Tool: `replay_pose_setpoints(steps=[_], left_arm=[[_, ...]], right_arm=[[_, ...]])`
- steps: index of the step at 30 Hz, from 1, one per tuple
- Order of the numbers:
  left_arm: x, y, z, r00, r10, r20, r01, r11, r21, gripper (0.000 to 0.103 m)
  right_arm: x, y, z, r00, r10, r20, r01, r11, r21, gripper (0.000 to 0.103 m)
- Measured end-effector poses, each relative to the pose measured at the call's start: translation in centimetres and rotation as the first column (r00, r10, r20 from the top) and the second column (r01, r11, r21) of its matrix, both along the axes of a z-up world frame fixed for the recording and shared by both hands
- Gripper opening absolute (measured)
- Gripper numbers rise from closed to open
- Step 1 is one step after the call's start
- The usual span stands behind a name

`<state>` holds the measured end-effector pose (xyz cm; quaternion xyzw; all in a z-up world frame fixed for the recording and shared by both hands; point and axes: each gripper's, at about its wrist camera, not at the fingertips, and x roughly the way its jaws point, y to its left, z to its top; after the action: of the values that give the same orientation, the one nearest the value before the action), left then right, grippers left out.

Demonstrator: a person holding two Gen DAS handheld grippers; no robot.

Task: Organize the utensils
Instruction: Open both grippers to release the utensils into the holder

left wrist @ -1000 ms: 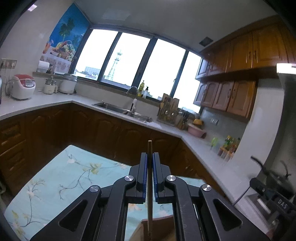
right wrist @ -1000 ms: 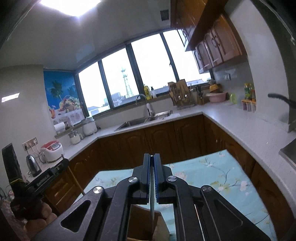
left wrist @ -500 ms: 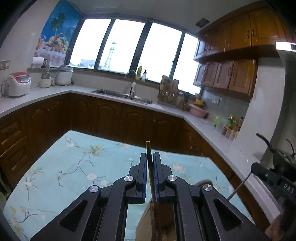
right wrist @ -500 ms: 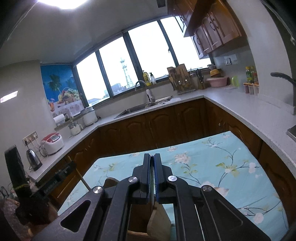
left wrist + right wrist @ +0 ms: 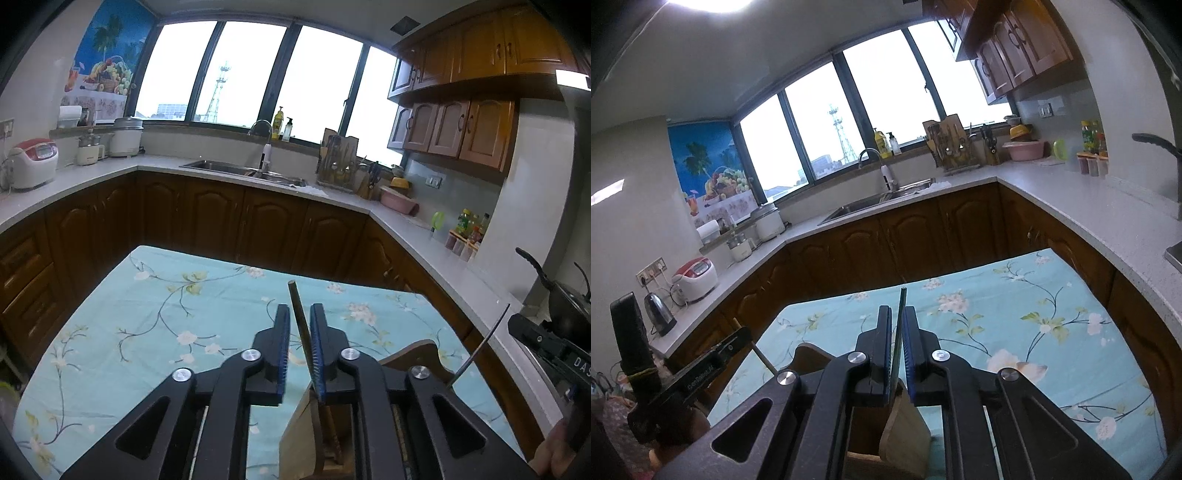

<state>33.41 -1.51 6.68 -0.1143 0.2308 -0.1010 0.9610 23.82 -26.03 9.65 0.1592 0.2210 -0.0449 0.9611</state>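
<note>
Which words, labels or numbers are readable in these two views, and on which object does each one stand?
"DAS", last character unsure, cut by the frame edge: side of right gripper.
White lettering on left gripper: too blurred to read.
Labels on bottles, panel on rice cooker: too small.

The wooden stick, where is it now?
In the left wrist view, the wooden stick stands between the left hand-held gripper fingers, above the wooden holder on the flowery tablecloth.
</note>
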Motion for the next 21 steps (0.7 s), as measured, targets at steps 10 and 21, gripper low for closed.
replay_pose_setpoints(steps=[10, 21], left_arm=[[-1.6, 0.6, 0.0, 0.999, 0.031, -0.043, -0.031, 1.0, 0.0, 0.081], [-6.2, 1.7, -0.7, 0.977, 0.055, -0.206, -0.042, 0.997, 0.067, 0.09]], right_arm=[[-2.1, 0.0, -0.1, 1.0, -0.001, 0.001, 0.001, 0.999, 0.033, 0.056], [-7.1, 1.1, -2.1, 0.997, 0.039, -0.06, -0.034, 0.997, 0.07, 0.077]])
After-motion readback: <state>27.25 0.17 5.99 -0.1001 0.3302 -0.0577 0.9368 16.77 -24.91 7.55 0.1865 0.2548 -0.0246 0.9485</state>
